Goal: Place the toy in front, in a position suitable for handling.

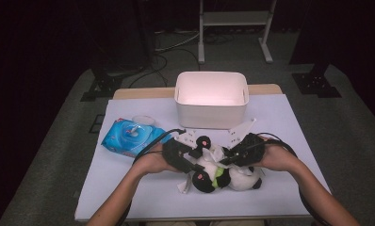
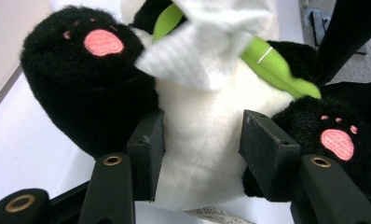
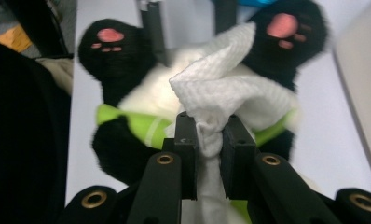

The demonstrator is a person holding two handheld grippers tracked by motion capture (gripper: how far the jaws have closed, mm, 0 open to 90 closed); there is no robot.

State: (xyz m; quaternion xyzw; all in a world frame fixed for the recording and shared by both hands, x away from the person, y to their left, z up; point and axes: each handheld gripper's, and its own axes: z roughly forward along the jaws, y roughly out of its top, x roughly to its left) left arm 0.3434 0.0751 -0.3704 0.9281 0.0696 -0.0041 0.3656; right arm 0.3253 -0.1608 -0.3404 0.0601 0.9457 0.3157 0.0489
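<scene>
A black-and-white panda plush [image 1: 232, 179] lies on the white table near its front edge, its pink-padded feet up. In the left gripper view its white belly [image 2: 202, 121] sits between my two jaws, which press into it from both sides; the left gripper [image 2: 202, 154] [image 1: 200, 164] is shut on the plush. My right gripper [image 3: 207, 135] [image 1: 224, 159] is shut on a crumpled white wipe [image 3: 225, 88] [image 2: 207, 42] that rests against the panda's chest. A green strip [image 2: 277, 70] crosses the panda's body under the wipe.
A white empty bin [image 1: 211, 99] stands just behind the grippers at the table's middle. A blue pack of wet wipes [image 1: 129, 136] lies to the left, with a clear round lid [image 1: 143, 119] behind it. Stands and cables sit on the floor beyond.
</scene>
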